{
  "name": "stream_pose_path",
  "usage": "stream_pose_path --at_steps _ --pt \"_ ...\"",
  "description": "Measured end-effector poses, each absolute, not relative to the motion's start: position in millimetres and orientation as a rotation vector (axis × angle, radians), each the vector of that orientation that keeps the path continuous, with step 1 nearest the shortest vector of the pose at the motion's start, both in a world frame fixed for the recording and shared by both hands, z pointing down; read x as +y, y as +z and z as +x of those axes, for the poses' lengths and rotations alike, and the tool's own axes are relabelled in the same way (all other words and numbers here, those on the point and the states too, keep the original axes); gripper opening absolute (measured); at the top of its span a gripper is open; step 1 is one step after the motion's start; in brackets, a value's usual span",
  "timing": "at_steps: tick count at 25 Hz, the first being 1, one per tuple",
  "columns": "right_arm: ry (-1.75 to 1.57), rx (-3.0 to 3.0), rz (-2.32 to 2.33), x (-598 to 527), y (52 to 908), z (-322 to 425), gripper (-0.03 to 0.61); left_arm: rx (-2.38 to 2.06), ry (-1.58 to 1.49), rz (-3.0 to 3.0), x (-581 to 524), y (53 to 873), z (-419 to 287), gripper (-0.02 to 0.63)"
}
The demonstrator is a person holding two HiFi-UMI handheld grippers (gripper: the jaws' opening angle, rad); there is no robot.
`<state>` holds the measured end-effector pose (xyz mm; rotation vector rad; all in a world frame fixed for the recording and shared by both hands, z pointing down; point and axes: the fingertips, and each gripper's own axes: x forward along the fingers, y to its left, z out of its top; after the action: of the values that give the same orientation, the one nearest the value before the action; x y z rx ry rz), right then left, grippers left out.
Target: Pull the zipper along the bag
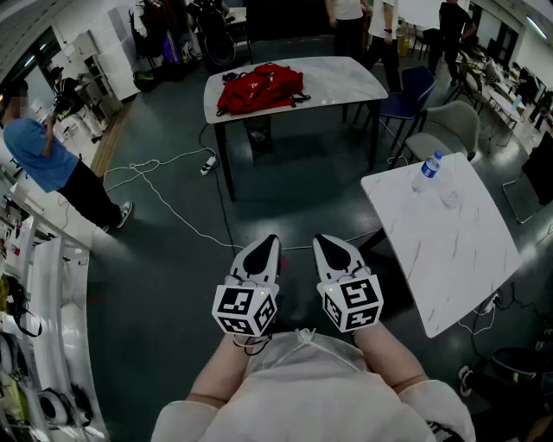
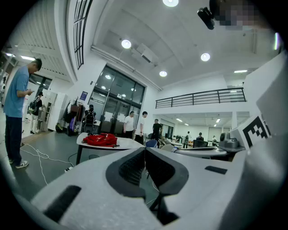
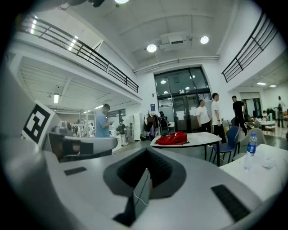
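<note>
Holding left gripper (image 1: pixel 267 245) and right gripper (image 1: pixel 327 246) closed, empty. Red bag (image 1: pixel 259 88) sits by the far table's (image 1: pixel 350 76) left edge. Looks soft and floppy, so I'd pinch the zipper pull.

Site entry: large open lab or shared workroom, as I stood in it. Landmark was the far marble-topped table (image 1: pixel 346 78). Behind it I noted tall glazed doors (image 3: pixel 182 105) and standing people (image 1: pixel 350 26). Above ran a railed mezzanine (image 2: pixel 202 96). To its left were loose cables (image 1: pixel 164 194) and white cabinets (image 1: pixel 104 56); to its right, crowded workbenches (image 1: pixel 505 73).
</note>
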<state>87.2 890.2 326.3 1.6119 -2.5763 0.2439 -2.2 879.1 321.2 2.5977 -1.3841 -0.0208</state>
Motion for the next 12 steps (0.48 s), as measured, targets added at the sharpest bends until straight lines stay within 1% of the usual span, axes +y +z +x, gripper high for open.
stream_pose_path --at_steps 7,12 --pt "0.256 -2.573 1.596 881 337 85 0.026 -1.401 0.007 2.575 870 335 -7 0.020" --pt "0.330 -2.584 1.604 872 345 79 0.026 -1.409 0.022 2.547 863 343 -16 0.020"
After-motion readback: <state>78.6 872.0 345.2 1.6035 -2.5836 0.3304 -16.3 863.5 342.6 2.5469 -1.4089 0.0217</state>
